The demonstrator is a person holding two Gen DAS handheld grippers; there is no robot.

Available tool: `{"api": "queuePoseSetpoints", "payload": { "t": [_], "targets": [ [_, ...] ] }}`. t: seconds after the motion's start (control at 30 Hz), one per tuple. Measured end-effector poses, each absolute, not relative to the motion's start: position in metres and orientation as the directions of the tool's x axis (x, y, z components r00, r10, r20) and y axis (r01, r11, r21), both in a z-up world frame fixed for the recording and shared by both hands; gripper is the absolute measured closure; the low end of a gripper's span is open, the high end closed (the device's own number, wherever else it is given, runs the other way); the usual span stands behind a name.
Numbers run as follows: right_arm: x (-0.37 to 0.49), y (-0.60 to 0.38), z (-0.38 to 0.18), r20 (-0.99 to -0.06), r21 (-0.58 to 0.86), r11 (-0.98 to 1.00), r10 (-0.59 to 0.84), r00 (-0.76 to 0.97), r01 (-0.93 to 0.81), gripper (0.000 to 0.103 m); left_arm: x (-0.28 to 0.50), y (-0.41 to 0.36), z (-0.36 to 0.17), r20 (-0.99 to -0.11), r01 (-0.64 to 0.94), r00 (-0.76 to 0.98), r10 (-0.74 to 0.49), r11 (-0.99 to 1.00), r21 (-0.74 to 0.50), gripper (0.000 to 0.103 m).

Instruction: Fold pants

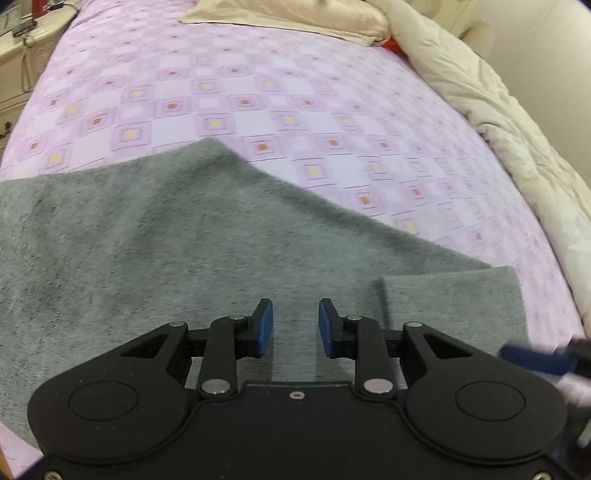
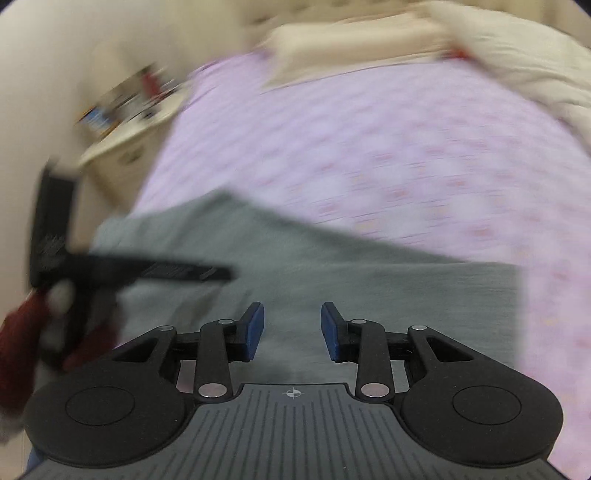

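Note:
Grey pants lie flat on the pink checked bedspread, with a folded layer and a leg end at the right. My left gripper is open and empty, just above the grey cloth. My right gripper is open and empty above the pants; its view is blurred. A blue pad of the right gripper shows at the right edge of the left wrist view. The left gripper's black body shows at the left of the right wrist view.
A beige pillow lies at the head of the bed. A cream duvet is bunched along the right side. A cream nightstand with small items stands left of the bed.

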State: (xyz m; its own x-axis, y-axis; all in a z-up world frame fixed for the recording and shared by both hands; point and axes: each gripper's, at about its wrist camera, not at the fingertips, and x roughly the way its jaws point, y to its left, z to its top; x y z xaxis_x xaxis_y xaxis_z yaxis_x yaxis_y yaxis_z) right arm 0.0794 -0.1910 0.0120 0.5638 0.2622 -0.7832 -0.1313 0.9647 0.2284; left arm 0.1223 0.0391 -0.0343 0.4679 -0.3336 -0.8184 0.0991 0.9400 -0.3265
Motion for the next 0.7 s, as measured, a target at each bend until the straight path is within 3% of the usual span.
{"api": "queuePoseSetpoints", "payload": {
  "t": [0.1, 0.23, 0.33, 0.5, 0.63, 0.7],
  "targets": [
    [0.071, -0.244, 0.008, -0.777, 0.314, 0.946, 0.206, 0.595, 0.082, 0.07, 0.121, 0.022, -0.035, -0.805, 0.145, 0.453, -0.382, 0.923, -0.356, 0.047],
    [0.038, -0.29, -0.003, -0.734, 0.459, 0.857, 0.216, 0.645, 0.236, 0.07, 0.119, 0.0, -0.045, -0.804, 0.17, 0.392, -0.448, 0.894, -0.415, 0.038],
    [0.015, -0.297, -0.013, -0.714, 0.481, 0.831, 0.185, 0.675, 0.281, 0.07, 0.115, -0.016, -0.055, -0.833, 0.176, 0.371, -0.411, 0.912, -0.372, 0.034],
    [-0.001, -0.28, -0.013, -0.688, 0.427, 0.875, 0.15, 0.71, 0.229, 0.07, 0.104, -0.042, -0.053, -0.854, 0.262, 0.376, -0.361, 0.925, -0.276, 0.018],
    [0.009, -0.257, -0.01, -0.708, 0.277, 0.95, 0.1, 0.699, 0.144, 0.072, 0.098, -0.06, -0.056, -0.869, 0.293, 0.4, -0.29, 0.939, -0.179, 0.014],
    [0.012, -0.242, -0.009, -0.71, 0.192, 0.977, 0.075, 0.7, 0.09, 0.076, 0.096, -0.068, -0.056, -0.87, 0.294, 0.418, -0.262, 0.945, -0.143, 0.017]
  ]
}}
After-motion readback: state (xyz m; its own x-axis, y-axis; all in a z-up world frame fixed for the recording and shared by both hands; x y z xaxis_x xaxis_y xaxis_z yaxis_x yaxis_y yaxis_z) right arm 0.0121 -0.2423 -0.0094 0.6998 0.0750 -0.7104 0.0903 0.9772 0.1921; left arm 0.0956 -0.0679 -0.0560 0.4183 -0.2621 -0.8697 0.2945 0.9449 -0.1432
